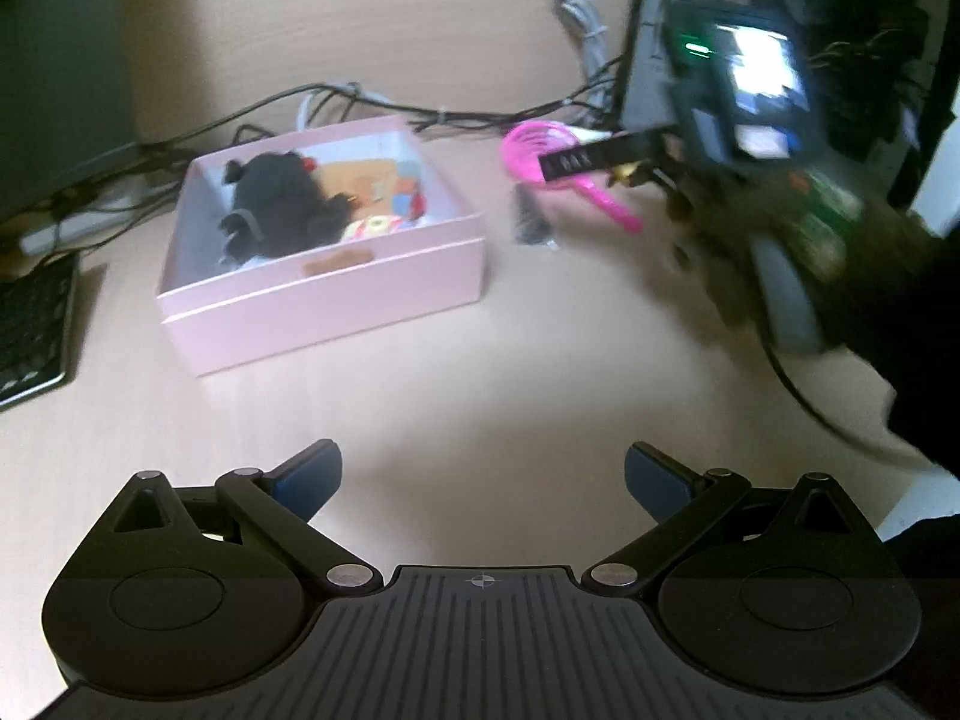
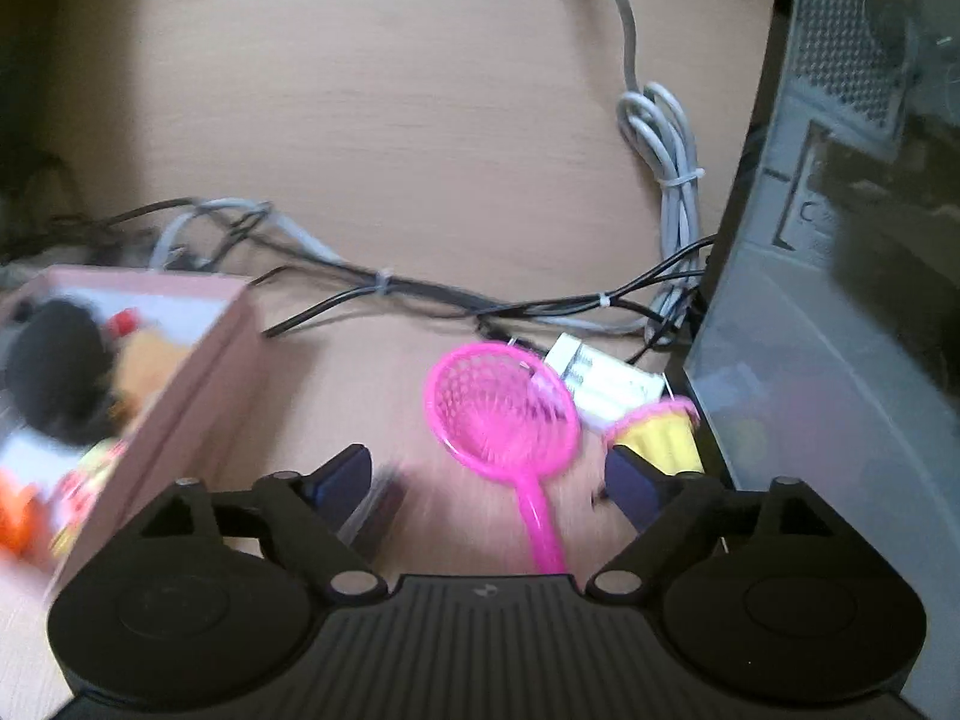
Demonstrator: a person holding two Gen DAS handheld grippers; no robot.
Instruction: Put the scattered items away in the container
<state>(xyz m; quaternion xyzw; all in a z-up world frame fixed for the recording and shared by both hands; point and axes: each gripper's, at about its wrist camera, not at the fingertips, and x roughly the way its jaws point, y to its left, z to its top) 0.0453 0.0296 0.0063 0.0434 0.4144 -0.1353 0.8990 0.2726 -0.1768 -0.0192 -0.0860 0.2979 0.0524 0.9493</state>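
While both grippers stand apart and empty, the right gripper [image 2: 486, 474] is nearer the pink toy strainer [image 2: 501, 408], handle toward it, bowl toward the desk's far edge; left gripper [image 1: 483, 480] hangs back; pink box [image 1: 336, 294] left.

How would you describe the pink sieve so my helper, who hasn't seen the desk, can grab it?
Find the pink box on the desk, then look toward the grey computer case on its other side. Between them lies the sieve: a bright pink round mesh scoop with a long handle, unlike the yellow cup and white pack beside it.
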